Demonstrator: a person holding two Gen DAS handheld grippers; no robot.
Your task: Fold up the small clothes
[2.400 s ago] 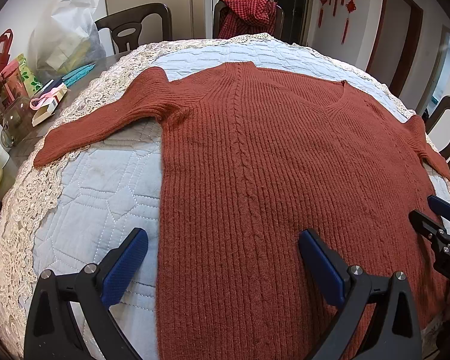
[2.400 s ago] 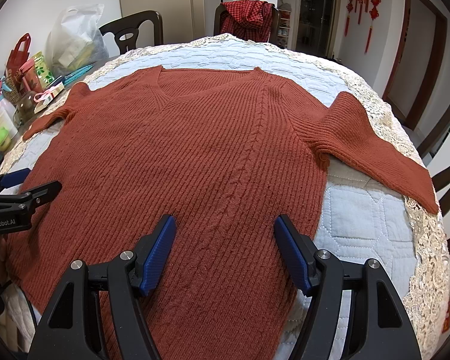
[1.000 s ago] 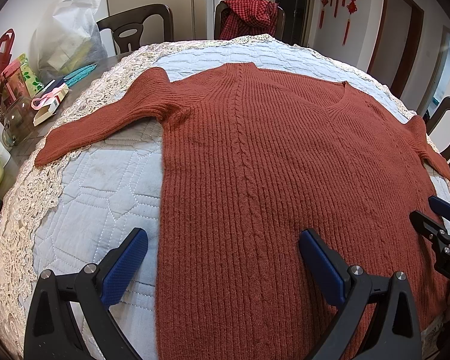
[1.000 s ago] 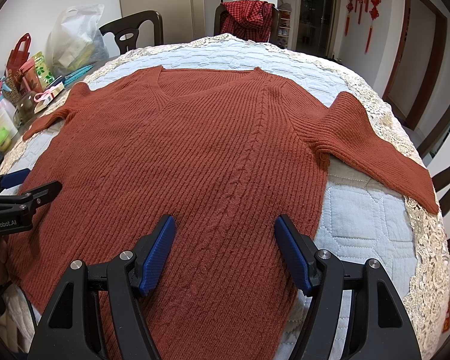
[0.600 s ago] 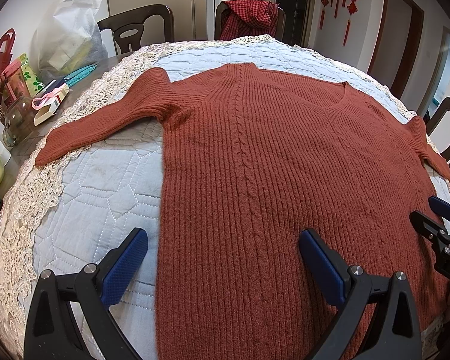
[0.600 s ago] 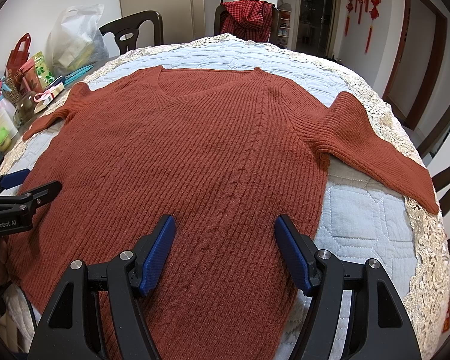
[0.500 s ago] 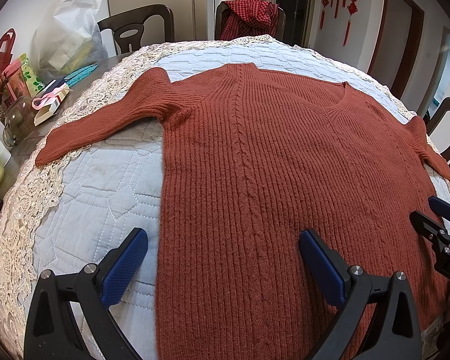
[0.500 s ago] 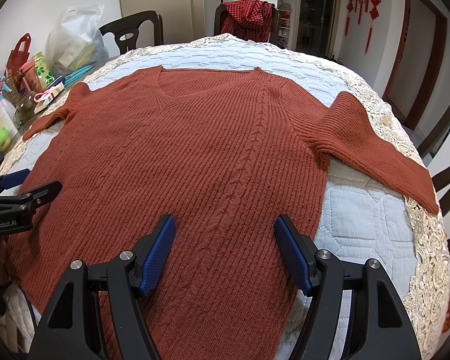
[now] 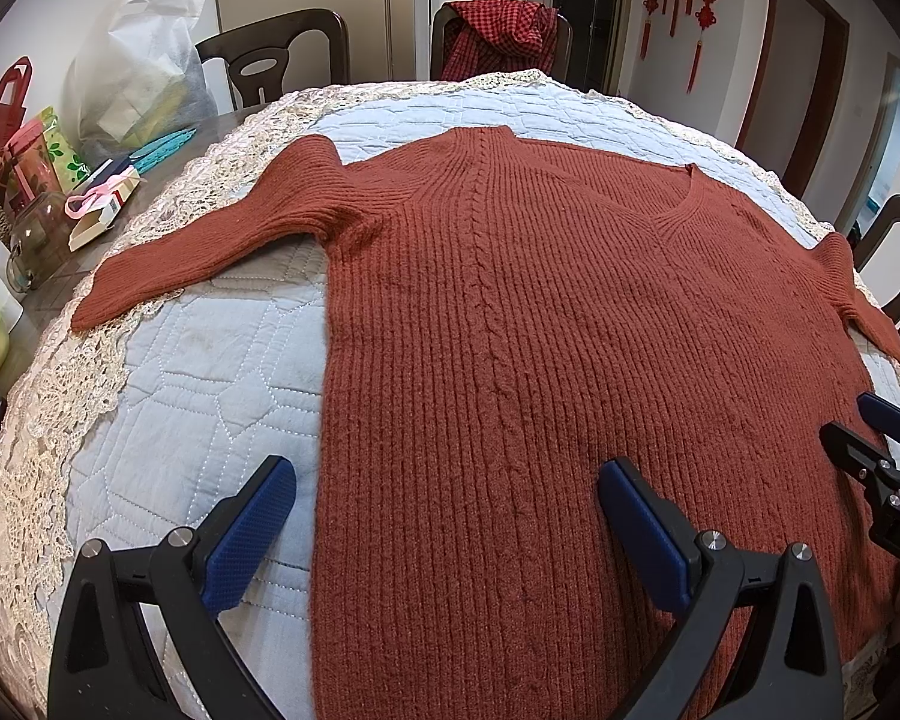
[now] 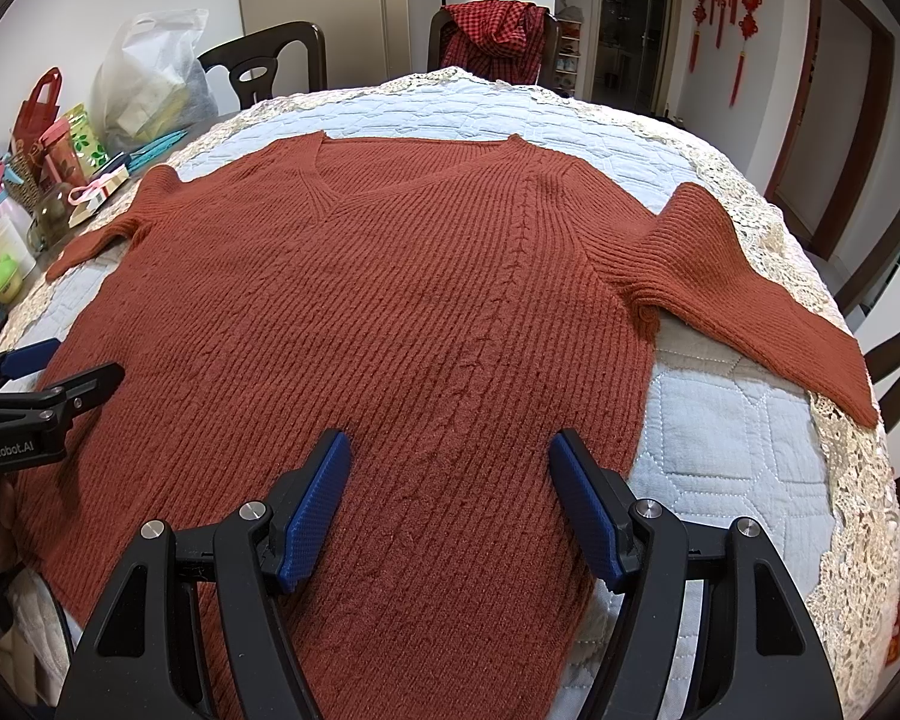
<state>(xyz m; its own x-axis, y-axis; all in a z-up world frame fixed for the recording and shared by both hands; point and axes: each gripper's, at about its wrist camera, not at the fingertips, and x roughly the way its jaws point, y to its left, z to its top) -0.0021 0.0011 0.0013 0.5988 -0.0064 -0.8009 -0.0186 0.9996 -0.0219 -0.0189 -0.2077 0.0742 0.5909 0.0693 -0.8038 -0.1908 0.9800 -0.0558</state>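
Observation:
A rust-red ribbed V-neck sweater (image 9: 540, 324) lies flat and spread out on the quilted table cover, both sleeves out to the sides; it also shows in the right wrist view (image 10: 390, 300). My left gripper (image 9: 444, 504) is open and empty, hovering over the sweater's lower left edge, one finger over the quilt and one over the knit. My right gripper (image 10: 450, 480) is open and empty above the sweater's lower right part. Each gripper shows at the edge of the other's view: the right gripper (image 9: 870, 438) and the left gripper (image 10: 54, 372).
A pale blue quilt with lace trim (image 9: 198, 372) covers the round table. Bags, jars and boxes (image 9: 42, 180) crowd the far left. Dark wooden chairs (image 9: 276, 60) stand around; one holds a red checked garment (image 9: 498, 36).

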